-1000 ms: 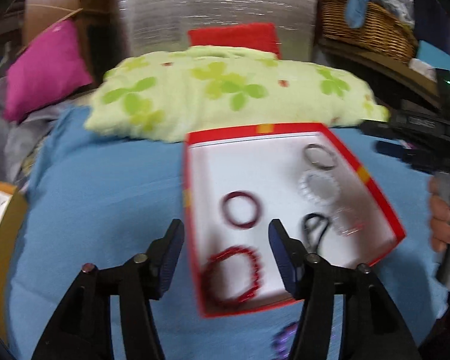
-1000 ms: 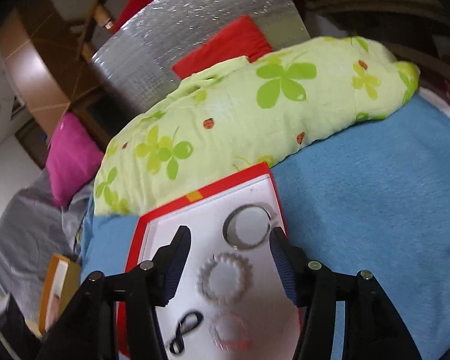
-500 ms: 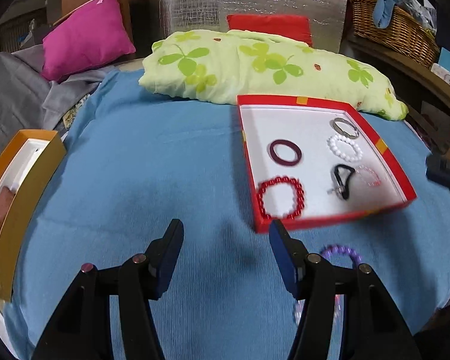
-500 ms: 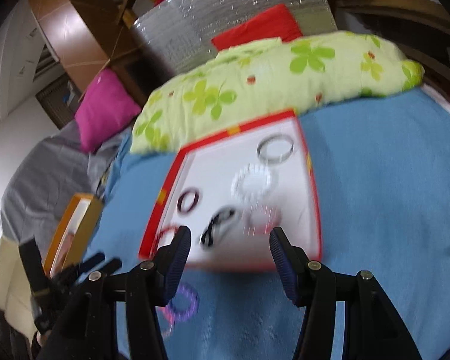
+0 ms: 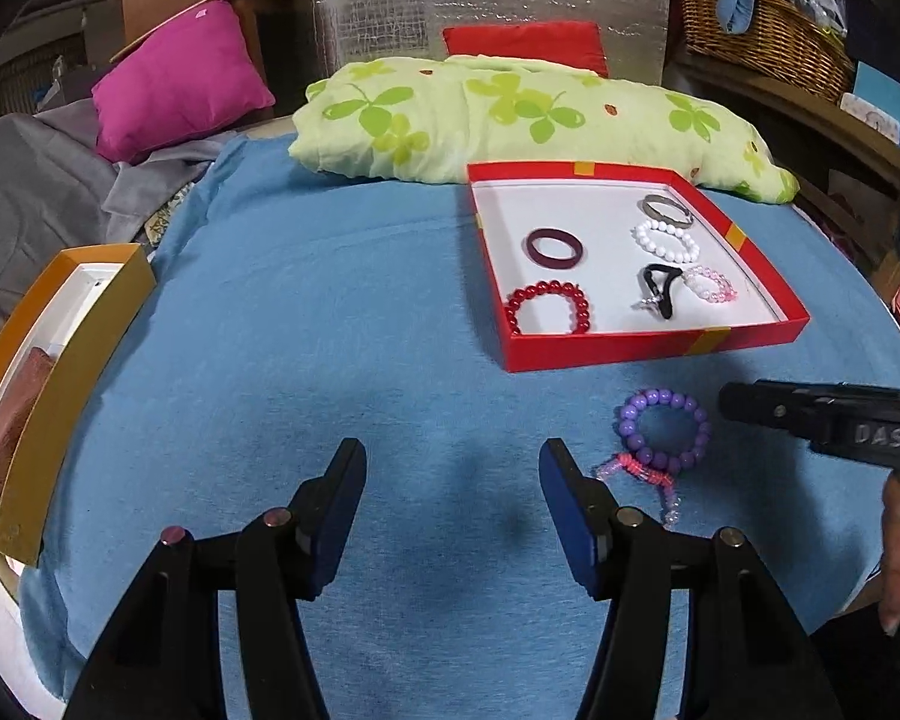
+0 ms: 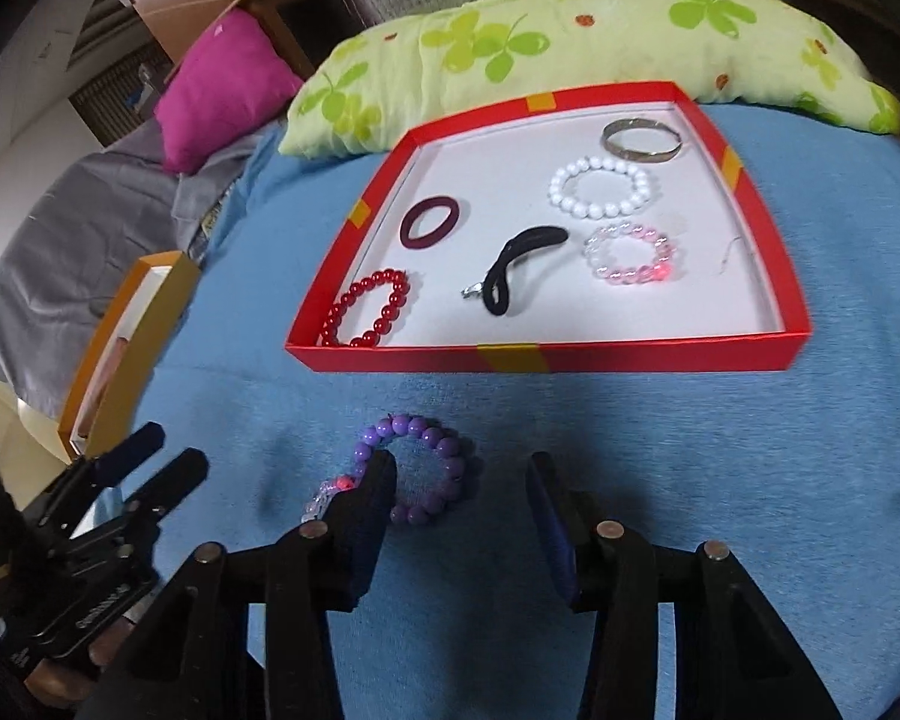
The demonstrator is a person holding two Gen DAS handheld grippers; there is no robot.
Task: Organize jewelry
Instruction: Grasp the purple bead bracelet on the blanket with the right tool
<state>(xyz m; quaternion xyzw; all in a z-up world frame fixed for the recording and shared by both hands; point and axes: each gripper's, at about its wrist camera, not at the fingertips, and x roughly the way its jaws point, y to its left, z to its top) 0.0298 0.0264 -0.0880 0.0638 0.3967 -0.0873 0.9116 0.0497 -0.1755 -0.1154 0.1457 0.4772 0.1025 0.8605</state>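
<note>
Purple beads first: the purple bracelet (image 6: 414,471) lies on the blue cloth (image 5: 330,324) near its front edge, just before the red tray (image 6: 546,357), touching a small clear-and-pink bracelet (image 5: 639,471). My right gripper (image 6: 459,516) hangs over it, jaws apart and just now closing in, its left finger in front of the beads' near side, nothing pinched yet. My left gripper (image 5: 450,504) stands open over bare cloth. Six pieces sit inside the tray, the red bead bracelet (image 6: 366,315) in its front left corner.
</note>
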